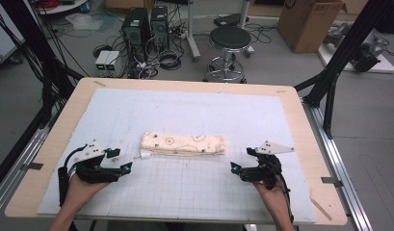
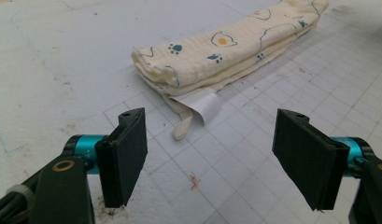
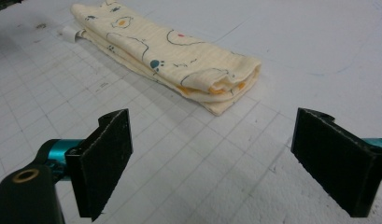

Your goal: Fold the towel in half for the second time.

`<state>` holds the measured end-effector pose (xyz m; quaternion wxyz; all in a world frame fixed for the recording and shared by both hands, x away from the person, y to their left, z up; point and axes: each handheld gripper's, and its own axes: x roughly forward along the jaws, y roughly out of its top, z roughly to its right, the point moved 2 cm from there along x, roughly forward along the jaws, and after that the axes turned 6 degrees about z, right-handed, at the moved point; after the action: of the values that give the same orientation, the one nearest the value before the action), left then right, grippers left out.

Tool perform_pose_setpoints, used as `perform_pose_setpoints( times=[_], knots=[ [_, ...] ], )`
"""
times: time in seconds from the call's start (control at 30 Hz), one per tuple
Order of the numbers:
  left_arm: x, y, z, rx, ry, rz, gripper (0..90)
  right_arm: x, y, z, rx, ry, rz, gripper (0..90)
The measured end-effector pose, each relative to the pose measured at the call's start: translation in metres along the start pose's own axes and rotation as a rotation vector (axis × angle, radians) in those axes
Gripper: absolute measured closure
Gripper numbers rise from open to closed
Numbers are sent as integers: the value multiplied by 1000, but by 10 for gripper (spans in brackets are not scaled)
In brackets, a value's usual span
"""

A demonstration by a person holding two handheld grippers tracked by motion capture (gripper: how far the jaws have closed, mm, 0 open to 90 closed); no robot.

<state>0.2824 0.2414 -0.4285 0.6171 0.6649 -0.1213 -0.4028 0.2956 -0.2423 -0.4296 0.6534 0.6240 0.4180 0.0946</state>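
Observation:
A cream cloth point(image 1: 183, 143) printed with paw marks and fried eggs lies folded into a long strip in the middle of the white grid mat point(image 1: 185, 192). A white label point(image 2: 203, 105) and a small loop stick out from its left end point(image 2: 179, 65). My left gripper point(image 1: 119, 160) rests on the mat left of the cloth, jaws wide apart and empty point(image 2: 212, 158). To the right of the cloth point(image 3: 170, 51), my right gripper point(image 1: 242, 159) stands open too, with nothing between its jaws point(image 3: 212, 163). Both point toward the cloth's ends without touching it.
The mat covers a wooden table point(image 1: 55, 144) with bare edges all round. Beyond the far edge stand a black stool point(image 1: 229, 43), computer towers point(image 1: 137, 29), cables and a cardboard box point(image 1: 308, 21). Black frame struts point(image 1: 346, 48) rise at both sides.

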Motion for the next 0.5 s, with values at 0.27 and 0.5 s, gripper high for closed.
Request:
perform_pose_setpoints(
  times=[0.27, 0.5],
  knots=[
    [-4, -6, 7, 8, 0, -15, 263, -11, -6, -1, 2, -10, 1, 120],
    [-10, -9, 11, 15, 5, -10, 261, -17, -10, -3, 6, -13, 2, 120]
  ],
)
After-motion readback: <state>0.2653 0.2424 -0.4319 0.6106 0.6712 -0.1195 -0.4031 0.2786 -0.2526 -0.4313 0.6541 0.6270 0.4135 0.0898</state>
